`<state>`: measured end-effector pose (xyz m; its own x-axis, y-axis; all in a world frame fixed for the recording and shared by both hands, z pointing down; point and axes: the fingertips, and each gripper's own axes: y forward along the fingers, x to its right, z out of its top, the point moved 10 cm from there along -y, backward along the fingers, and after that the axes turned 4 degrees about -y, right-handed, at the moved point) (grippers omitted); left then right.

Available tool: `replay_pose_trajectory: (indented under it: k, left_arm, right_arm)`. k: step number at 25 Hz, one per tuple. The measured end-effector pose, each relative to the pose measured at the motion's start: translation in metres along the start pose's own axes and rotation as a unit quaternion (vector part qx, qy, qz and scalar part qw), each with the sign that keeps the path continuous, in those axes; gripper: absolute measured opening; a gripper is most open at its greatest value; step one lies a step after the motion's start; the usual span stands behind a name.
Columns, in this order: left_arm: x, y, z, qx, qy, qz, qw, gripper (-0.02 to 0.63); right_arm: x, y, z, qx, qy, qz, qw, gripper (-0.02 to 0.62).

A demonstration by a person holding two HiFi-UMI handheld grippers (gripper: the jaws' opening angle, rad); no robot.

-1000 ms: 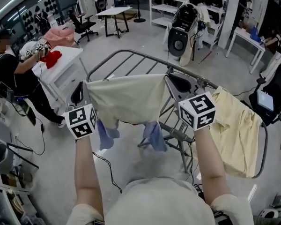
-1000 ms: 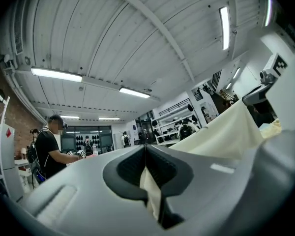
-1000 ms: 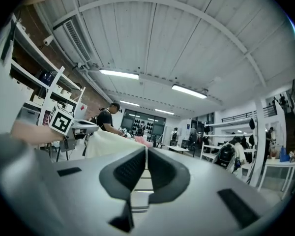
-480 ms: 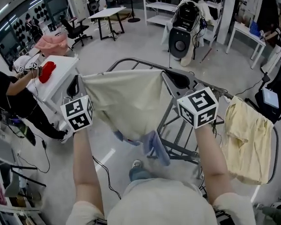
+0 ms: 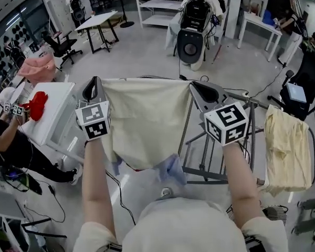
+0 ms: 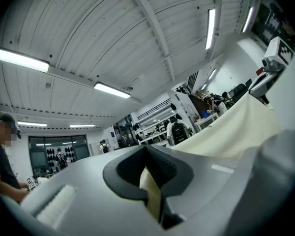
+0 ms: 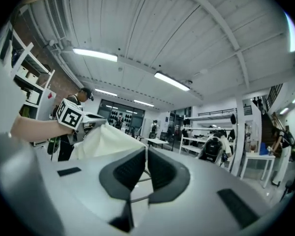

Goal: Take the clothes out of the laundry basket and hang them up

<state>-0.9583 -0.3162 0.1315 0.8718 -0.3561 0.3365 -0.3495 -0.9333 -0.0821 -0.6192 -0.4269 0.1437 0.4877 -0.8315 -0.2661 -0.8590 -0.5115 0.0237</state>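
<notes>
While both arms reach out level, left gripper [image 5: 94, 86] clenched on cloth [image 5: 147, 121] corner, right gripper [image 5: 201, 91] clenched on other corner; cloth spread between them, airborne near rack [image 5: 227, 140]; yellow garment [image 5: 286, 146] draped on rack.

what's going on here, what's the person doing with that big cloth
A person is holding a cream garment spread out flat in front of them. The left gripper is shut on one top corner and the right gripper is shut on the other. They are holding it up at a metal drying rack, and it does not look draped over a rail yet. A pale yellow garment already hangs over the rack's right end.
</notes>
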Motion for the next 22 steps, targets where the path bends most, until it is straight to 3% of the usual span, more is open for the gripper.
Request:
replay_pose_trajectory:
  k: [9, 15, 22]
  left_arm:
    - [0.064, 0.134, -0.019, 0.003, 0.023, -0.131, 0.9912, 0.011]
    - [0.146, 0.202, -0.025, -0.001, 0.032, -0.223, 0.9743, 0.012]
    - [0.241, 0.235, -0.029, -0.01, 0.016, -0.307, 0.9514, 0.012]
  right_arm:
    - [0.033, 0.006, -0.032, -0.074, 0.016, -0.098, 0.992, 0.017]
    - [0.058, -0.012, -0.061, -0.131, 0.033, -0.173, 0.976, 0.017]
    - [0.086, -0.047, -0.095, -0.185, 0.062, -0.25, 0.948, 0.017]
